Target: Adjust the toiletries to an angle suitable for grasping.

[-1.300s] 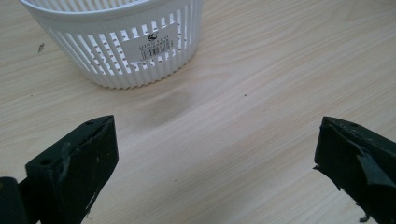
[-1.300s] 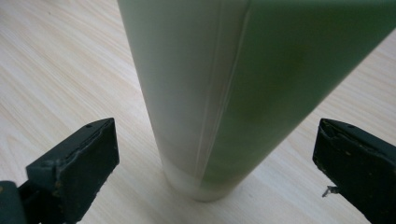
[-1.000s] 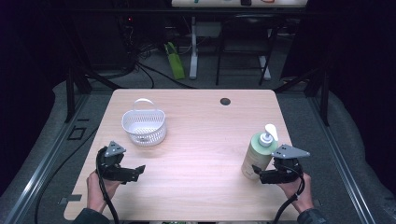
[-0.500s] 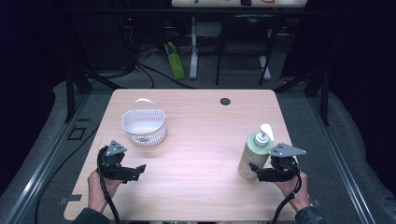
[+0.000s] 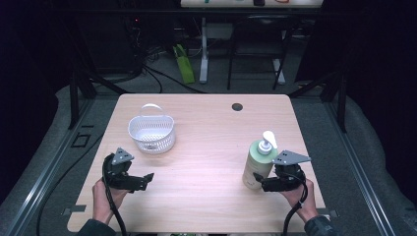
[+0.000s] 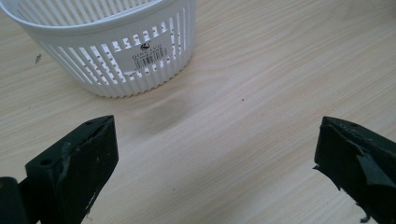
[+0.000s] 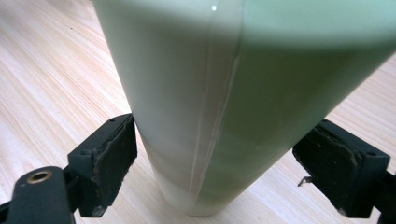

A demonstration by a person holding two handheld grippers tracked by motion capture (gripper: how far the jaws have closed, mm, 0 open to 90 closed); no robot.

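A: Lower right of the high view, the right gripper (image 5: 259,182) has its jaws clamped on the base of the pale green plastic pump bottle (image 5: 258,167), upright on the light wooden table (image 5: 211,142).

B: And lower left?

A: The left gripper (image 5: 146,179) hovers with its jaws wide apart, nothing between them. Farther back, upper left, sits the white slotted plastic basket (image 5: 152,132).

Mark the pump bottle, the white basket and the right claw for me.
pump bottle (image 5: 257,167), high view, on its green body.
white basket (image 5: 152,135), high view, on its slatted front wall.
right claw (image 5: 259,181), high view, between its tips at the bottle's base.
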